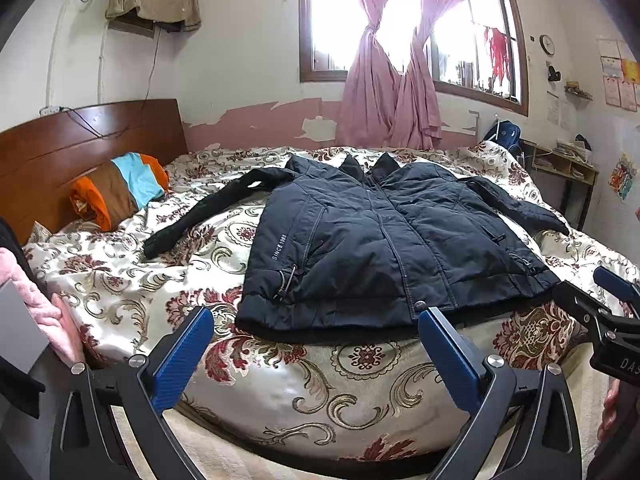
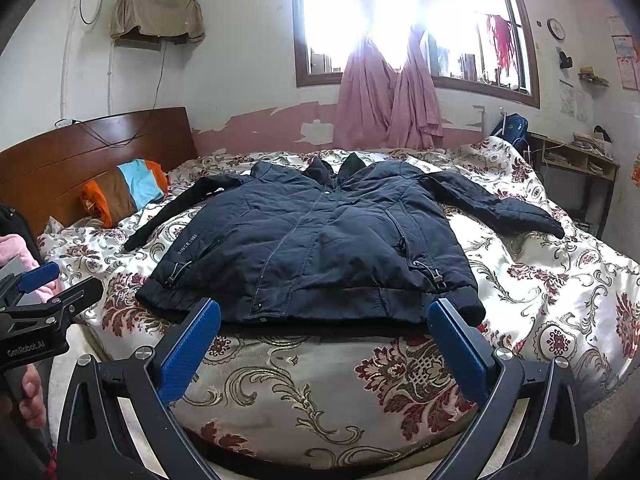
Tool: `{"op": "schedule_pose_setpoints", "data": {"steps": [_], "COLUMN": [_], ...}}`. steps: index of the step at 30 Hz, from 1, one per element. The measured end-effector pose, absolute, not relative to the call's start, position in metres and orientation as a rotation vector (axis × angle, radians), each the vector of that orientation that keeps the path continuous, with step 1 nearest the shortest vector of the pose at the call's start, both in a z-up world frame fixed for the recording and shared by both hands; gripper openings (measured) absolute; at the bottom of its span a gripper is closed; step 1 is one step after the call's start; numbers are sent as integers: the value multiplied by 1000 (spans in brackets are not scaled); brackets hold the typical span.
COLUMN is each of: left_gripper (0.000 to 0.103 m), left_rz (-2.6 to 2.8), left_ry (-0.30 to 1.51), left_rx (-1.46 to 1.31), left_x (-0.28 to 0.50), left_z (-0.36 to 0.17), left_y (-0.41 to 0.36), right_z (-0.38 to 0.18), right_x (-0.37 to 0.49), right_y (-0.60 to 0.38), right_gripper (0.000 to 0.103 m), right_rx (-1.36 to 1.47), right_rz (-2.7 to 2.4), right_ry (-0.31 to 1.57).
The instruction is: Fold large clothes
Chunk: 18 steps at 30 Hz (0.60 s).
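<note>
My left gripper [image 1: 316,320] and right gripper [image 2: 324,312] both hang wide apart, holding nothing, just short of the hem of the dark jacket [image 1: 384,240], which lies flat, zipped, sleeves spread, on the bed [image 1: 120,280].

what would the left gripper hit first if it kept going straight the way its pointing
Most likely the bottom hem of the dark jacket, lying flat on the floral bedspread. The open left gripper faces it, though depth is unclear.
</note>
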State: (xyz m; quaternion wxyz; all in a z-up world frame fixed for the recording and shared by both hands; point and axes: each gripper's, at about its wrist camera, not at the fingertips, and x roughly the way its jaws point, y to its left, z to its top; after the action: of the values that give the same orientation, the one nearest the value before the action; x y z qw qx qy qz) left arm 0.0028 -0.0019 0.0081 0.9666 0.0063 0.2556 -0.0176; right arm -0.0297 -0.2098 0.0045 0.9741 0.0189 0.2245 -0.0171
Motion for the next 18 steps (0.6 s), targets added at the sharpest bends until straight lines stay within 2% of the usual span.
{"op": "schedule_pose_setpoints", "data": {"steps": [8,18], "left_gripper": [103,103], "left_rz": [-62,-117], "left_ry": [634,659], "left_rx": [10,61], "left_x": [60,156], "left_z": [-8,-10], "left_y": [-8,-46], "right_z": [-10,-24], "right_x": [3,76], "right_y": [-236,-328], "right_gripper": [102,102], "right_rx": [62,191], "right_rz": [-64,-88], "right_ry": [473,490]}}
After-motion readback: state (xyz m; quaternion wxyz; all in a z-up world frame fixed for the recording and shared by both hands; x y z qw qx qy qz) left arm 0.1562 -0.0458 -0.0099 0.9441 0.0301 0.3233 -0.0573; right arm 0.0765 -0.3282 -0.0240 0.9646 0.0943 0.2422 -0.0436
